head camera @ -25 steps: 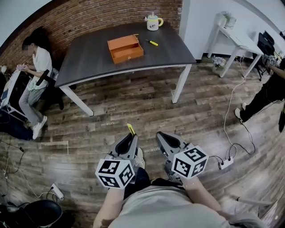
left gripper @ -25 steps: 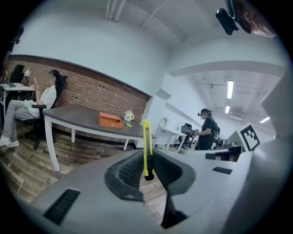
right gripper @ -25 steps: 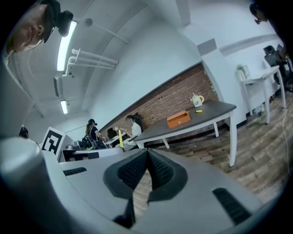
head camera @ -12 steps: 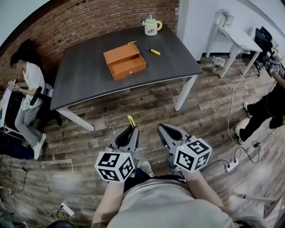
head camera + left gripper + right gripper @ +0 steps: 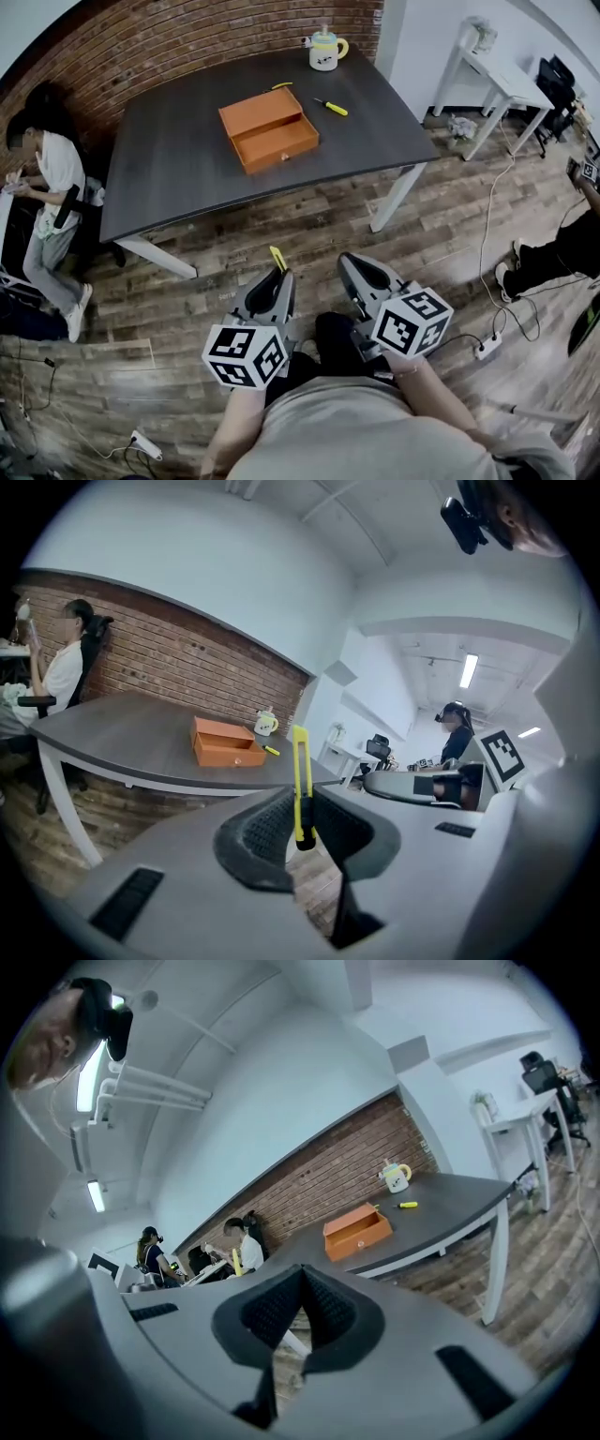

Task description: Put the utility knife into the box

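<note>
The orange box [image 5: 270, 128] lies open on the dark grey table [image 5: 178, 159], far ahead of both grippers. My left gripper [image 5: 277, 275] is shut on the yellow utility knife [image 5: 277, 259], which sticks up past the jaws over the wood floor. In the left gripper view the utility knife [image 5: 301, 785] stands upright between the pads of the left gripper [image 5: 300, 803], with the box [image 5: 225, 742] beyond. My right gripper [image 5: 352, 264] is shut with nothing in it. Through the right gripper view, the closed right gripper [image 5: 301, 1277] points toward the box [image 5: 357, 1231].
A yellow screwdriver [image 5: 333, 107] and a mug [image 5: 324, 50] sit on the table behind the box. A person [image 5: 42, 178] sits at the table's left end. Another person [image 5: 577, 239] stands at the right edge. A white desk [image 5: 497, 80] and a floor power strip [image 5: 486, 349] are on the right.
The table and box have drawn nearer and lower in the head view. Both grippers keep their pose, the left still holding the knife.
</note>
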Available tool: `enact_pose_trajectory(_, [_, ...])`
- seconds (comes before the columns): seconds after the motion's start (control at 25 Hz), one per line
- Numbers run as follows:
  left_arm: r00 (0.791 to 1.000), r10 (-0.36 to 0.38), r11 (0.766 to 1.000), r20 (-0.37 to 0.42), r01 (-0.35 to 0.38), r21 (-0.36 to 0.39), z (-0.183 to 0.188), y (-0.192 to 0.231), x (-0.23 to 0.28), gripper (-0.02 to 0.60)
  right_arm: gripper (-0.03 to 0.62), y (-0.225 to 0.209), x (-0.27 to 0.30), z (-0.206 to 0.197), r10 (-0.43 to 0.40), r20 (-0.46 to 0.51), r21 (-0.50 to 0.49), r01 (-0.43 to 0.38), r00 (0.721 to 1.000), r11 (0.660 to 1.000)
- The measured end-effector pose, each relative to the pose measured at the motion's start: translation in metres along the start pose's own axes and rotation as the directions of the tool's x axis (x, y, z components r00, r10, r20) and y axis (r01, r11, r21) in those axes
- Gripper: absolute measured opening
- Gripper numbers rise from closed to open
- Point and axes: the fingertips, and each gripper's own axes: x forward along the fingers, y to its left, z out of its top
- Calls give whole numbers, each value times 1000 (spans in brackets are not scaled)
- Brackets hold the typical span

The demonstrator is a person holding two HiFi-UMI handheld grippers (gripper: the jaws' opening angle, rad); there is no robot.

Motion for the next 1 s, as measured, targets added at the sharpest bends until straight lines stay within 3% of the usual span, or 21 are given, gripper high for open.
enact_pose_trajectory(0.36, [999, 51, 999, 13, -51, -15, 18, 46, 27, 75, 5, -13, 60, 11, 45, -41, 8, -45, 998, 999])
enact_pose_trajectory(0.72, [997, 73, 997, 17, -73, -11, 55, 89, 105, 75, 5, -50, 135, 69, 102, -29, 14, -102, 994, 995])
enact_pose_trajectory(1.0, [992, 122, 993, 38, -122, -9, 99, 125, 170, 75, 6, -71, 209, 121, 238, -11, 49, -238, 971, 970])
